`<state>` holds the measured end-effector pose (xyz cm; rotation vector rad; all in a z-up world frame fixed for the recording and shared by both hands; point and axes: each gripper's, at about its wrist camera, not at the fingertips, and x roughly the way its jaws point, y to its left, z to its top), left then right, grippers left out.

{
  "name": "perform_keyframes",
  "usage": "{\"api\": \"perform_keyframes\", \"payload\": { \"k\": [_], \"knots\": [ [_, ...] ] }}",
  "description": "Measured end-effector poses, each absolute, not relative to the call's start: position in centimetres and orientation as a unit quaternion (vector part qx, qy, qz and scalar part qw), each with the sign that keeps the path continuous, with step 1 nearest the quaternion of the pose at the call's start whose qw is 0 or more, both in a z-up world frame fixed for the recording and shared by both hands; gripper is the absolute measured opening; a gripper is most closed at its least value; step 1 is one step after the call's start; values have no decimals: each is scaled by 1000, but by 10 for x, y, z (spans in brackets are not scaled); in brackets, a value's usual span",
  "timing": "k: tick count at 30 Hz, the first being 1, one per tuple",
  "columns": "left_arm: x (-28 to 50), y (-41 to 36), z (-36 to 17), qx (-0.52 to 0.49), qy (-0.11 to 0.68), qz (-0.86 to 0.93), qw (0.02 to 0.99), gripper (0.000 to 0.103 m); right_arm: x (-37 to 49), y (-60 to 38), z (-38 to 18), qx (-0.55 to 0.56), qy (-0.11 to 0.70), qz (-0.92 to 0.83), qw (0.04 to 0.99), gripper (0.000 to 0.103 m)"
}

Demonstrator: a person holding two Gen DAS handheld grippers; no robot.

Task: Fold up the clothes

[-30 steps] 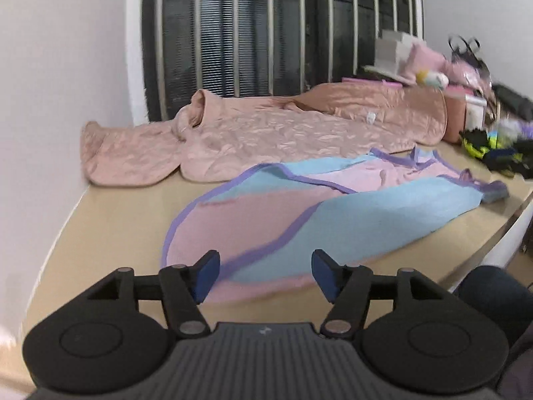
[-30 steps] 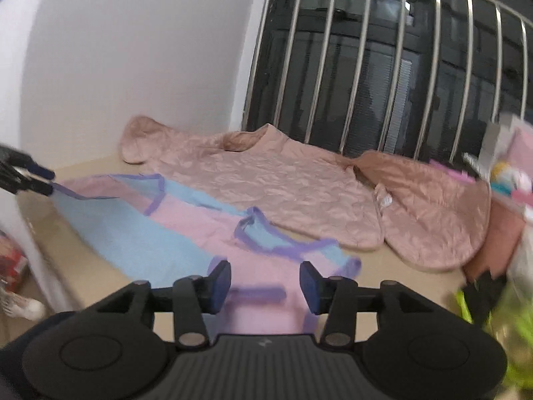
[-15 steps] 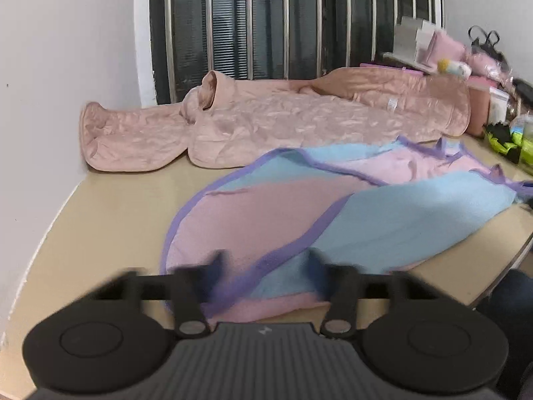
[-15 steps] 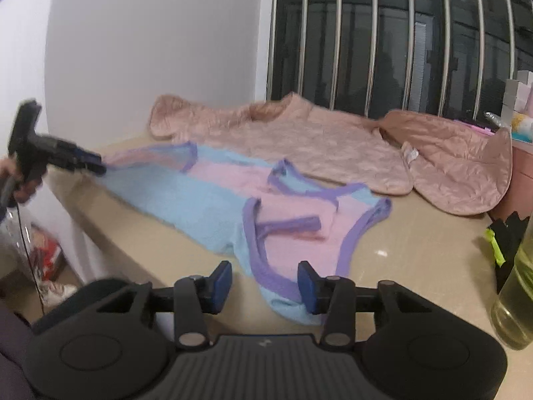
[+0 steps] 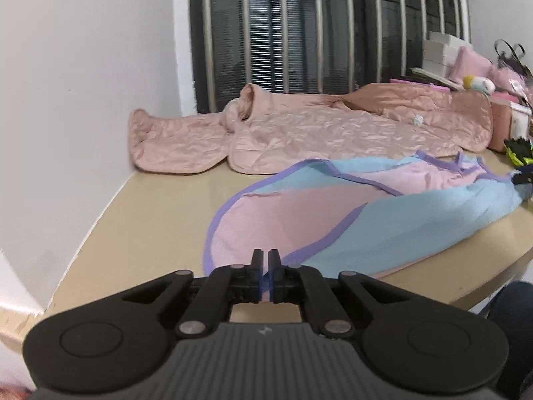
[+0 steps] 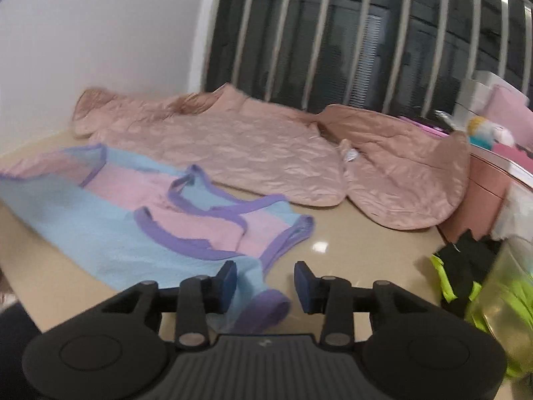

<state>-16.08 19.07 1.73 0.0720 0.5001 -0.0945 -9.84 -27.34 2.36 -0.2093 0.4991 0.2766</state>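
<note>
Two tongs at the vest (image 5: 333, 220) hem and strap.
Left tongs (image 5: 265, 268) clenched on hem; right tongs (image 6: 265, 281) released over strap; thin pinch could slip.

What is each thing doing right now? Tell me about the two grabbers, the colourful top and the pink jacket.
Left gripper: shut, pinching the hem of the top.
Right gripper: open, a shoulder strap of the top lying between its fingers, not pinched.
Top: spread out on the table, not folded yet.
Jacket: unfolded, lying flat behind the top, by the window bars.
</note>
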Motion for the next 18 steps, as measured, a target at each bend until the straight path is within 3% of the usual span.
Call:
{"api": "perform_keyframes", "payload": {
  "k": [2,3,4,14,15,16,17,18],
  "knots": [
    [-162,198,21,18,238,-41,970,25,-112,-281,28,-83,230,129,961,38],
    [-161,200,23,15,235,-37,971,42,-118,-284,30,-74,222,125,964,41],
    [-159,201,24,14,235,-36,971,46,-125,-288,32,-64,214,121,967,42],
    [-150,189,14,27,267,-72,961,47,-137,-308,23,32,269,111,956,44],
    [-151,187,13,27,269,-72,960,37,-136,-307,22,37,274,109,955,43],
    [-150,185,11,26,275,-72,958,10,-135,-307,21,41,278,107,954,36],
    [-149,182,8,28,283,-67,956,2,-134,-306,20,46,282,105,953,29],
    [-149,179,6,32,290,-62,955,2,-133,-306,19,50,286,103,951,16]
  ]
}}
